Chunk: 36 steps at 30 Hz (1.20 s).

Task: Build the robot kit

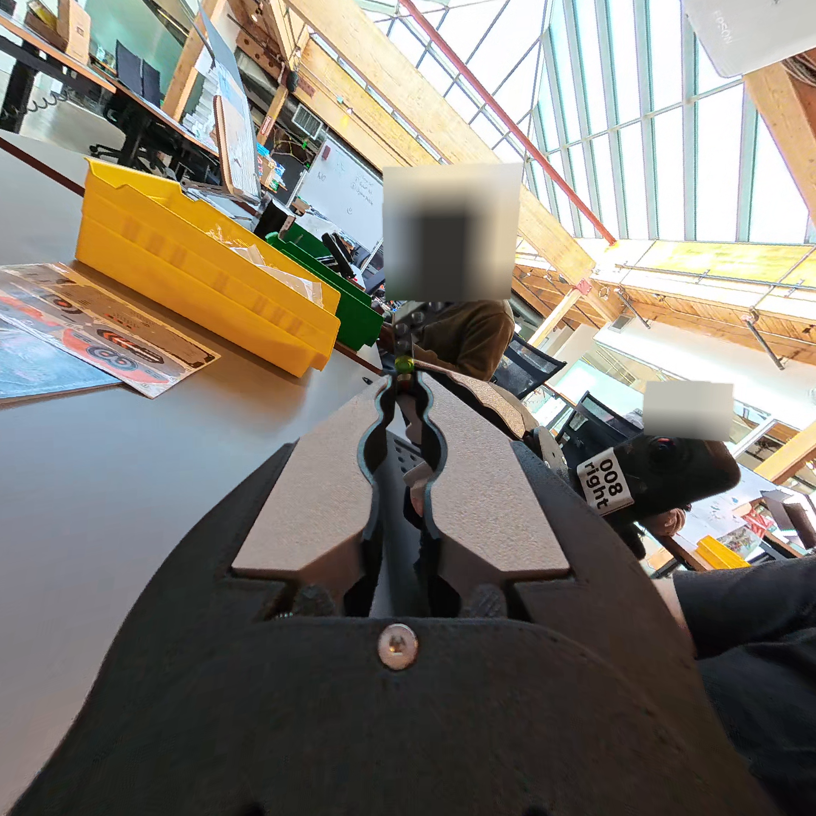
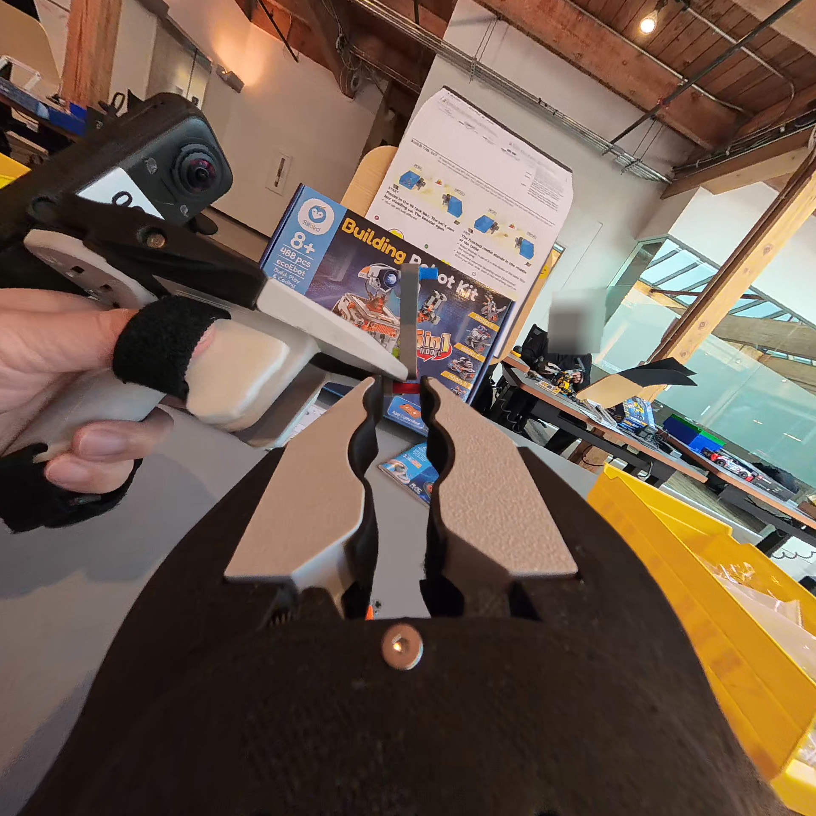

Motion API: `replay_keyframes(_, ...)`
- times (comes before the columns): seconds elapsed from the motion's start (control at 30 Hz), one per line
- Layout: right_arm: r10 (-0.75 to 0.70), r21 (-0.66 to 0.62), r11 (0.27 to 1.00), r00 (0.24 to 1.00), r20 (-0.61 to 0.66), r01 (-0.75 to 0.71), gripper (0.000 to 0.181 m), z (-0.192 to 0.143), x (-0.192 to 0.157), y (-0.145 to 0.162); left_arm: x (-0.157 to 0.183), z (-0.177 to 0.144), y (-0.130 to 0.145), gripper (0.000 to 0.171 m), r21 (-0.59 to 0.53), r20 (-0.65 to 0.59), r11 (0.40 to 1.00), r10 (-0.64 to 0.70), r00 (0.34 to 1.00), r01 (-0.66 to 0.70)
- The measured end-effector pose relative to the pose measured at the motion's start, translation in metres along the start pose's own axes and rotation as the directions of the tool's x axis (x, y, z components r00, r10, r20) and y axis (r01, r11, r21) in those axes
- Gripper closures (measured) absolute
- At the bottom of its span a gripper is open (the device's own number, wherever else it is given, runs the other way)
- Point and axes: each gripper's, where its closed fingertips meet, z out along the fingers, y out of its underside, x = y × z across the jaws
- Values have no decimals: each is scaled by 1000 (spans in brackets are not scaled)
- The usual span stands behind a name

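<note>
My left gripper [image 1: 402, 380] is shut on a small brick assembly: a translucent green piece [image 1: 404, 365] with a thin grey beam [image 1: 404, 340] rising from it. In the right wrist view the left gripper [image 2: 399, 371] comes in from the left, held by a gloved hand [image 2: 66, 379], and pinches the upright grey beam [image 2: 408, 318], which has a blue pin [image 2: 427, 273] at its top. My right gripper [image 2: 401, 385] is shut on a red piece [image 2: 405, 387] at the beam's lower end. The right gripper's finger [image 1: 481, 397] reaches in from the right in the left wrist view.
A yellow bin [image 1: 198, 265] with plastic bags and a green bin [image 1: 353, 309] stand on the grey table [image 1: 132, 485], with printed sheets [image 1: 88, 335] in front. A kit box [image 2: 353, 282], an instruction sheet [image 2: 477, 198], a booklet [image 2: 410, 472] and the yellow bin [image 2: 706, 618] surround me. People sit behind.
</note>
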Motion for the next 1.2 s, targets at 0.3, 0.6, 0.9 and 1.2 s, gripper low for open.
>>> replay_keyframes(0.3, 100, -30, 995, 991, 94, -97, 160, 1, -7, 12, -8, -10, -1, 166, -47, -34, 994, -105, 994, 103)
replay_keyframes(0.6, 36, -40, 999, 997, 61, -34, 156, 7, -6, 11, -22, -7, 3, 166, 6, 25, 988, -154, 988, 153)
replay_keyframes(0.9, 7, -52, 999, 998, 70, -3, 166, 6, -6, 12, -12, -5, -2, 163, 42, -40, 984, -172, 984, 174)
replay_keyframes(1.2, -52, -49, 997, 963, 263, 68, 165, -2, -26, 21, -17, -10, 3, 153, -48, -21, 985, -168, 986, 166)
